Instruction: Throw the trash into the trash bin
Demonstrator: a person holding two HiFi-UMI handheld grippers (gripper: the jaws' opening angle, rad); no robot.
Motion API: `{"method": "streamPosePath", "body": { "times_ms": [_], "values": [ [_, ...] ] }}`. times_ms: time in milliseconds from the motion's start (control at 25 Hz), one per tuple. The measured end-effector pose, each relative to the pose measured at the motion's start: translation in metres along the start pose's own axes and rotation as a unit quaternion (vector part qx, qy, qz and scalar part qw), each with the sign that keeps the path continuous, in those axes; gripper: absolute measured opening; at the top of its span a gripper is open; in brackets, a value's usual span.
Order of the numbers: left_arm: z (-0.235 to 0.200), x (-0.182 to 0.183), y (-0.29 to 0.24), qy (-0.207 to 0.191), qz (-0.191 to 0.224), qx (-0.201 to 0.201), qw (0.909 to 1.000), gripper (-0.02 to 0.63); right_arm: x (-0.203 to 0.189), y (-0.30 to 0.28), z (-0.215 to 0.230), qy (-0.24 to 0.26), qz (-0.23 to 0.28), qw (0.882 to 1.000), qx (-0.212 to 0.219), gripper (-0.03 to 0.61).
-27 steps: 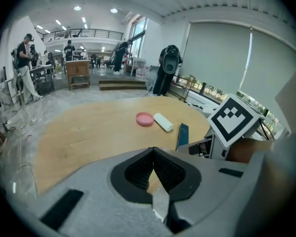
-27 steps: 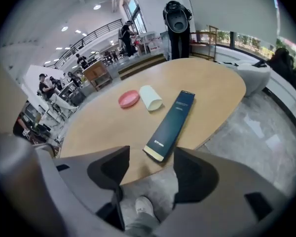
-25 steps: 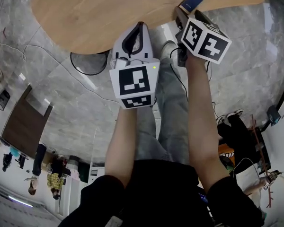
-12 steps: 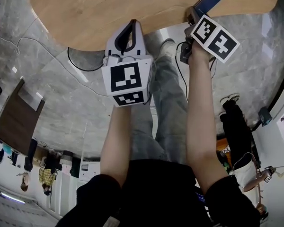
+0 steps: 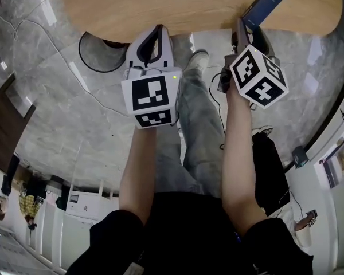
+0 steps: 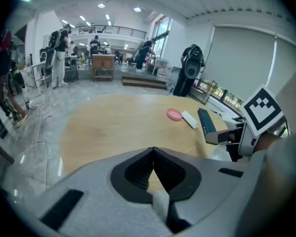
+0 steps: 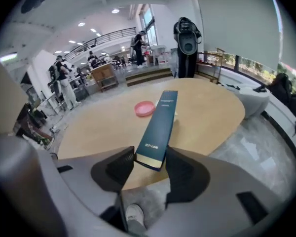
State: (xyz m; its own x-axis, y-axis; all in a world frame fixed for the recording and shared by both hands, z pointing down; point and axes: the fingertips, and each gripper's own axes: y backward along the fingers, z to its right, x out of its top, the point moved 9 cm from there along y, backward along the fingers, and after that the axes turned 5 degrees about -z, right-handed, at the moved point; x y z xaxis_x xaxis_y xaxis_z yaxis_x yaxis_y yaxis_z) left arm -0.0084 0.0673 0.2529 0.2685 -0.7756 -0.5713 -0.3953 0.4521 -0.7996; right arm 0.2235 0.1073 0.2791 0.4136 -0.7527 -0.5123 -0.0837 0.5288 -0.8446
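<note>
A long dark blue box point(image 7: 160, 125) sticks out over the wooden table point(image 5: 160, 4), its near end between the jaws of my right gripper point(image 7: 150, 154). Both pads touch the box's sides and the jaws are closing on it. From the head view the box point(image 5: 266, 2) points away from the right gripper point(image 5: 249, 30) at the table's right end. My left gripper point(image 6: 153, 149) is shut with its tips together and nothing between them. It hovers at the table's near edge point(image 5: 157, 30). No trash bin shows in any view.
A pink round lid point(image 7: 144, 108) and a small white object point(image 6: 189, 119) lie on the table beyond the box. A dark round base point(image 5: 100, 50) stands on the marble floor under the table. The person's legs and shoe point(image 5: 198, 57) are below the grippers. People and furniture stand far off.
The right gripper has shifted right along the table edge with the box in its jaws. The left gripper has moved up toward the table edge.
</note>
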Motion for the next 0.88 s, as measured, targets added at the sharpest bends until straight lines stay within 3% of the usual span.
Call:
{"method": "streamPosePath", "body": {
  "times_ms": [120, 280, 440, 600, 880],
  "values": [
    [-0.011, -0.009, 0.019, 0.029, 0.016, 0.024, 0.9992, 0.002, -0.001, 0.011, -0.026, 0.077, 0.005, 0.997, 0.032, 0.198],
    [-0.024, -0.025, 0.046, 0.073, 0.036, 0.062, 0.9948, 0.002, -0.008, 0.023, -0.056, 0.142, -0.002, 0.986, 0.083, 0.198],
    [-0.056, -0.051, 0.069, 0.124, 0.052, 0.103, 0.9855, 0.003, -0.025, 0.021, -0.108, 0.219, -0.015, 0.964, 0.149, 0.198],
    [-0.083, -0.084, 0.096, 0.189, 0.066, 0.16, 0.9666, 0.002, -0.044, 0.019, -0.168, 0.306, -0.033, 0.924, 0.225, 0.198],
    [-0.144, -0.161, 0.149, 0.284, 0.077, 0.244, 0.9239, 0.002, -0.122, 0.022, -0.275, 0.425, -0.077, 0.84, 0.329, 0.199]
  ]
}}
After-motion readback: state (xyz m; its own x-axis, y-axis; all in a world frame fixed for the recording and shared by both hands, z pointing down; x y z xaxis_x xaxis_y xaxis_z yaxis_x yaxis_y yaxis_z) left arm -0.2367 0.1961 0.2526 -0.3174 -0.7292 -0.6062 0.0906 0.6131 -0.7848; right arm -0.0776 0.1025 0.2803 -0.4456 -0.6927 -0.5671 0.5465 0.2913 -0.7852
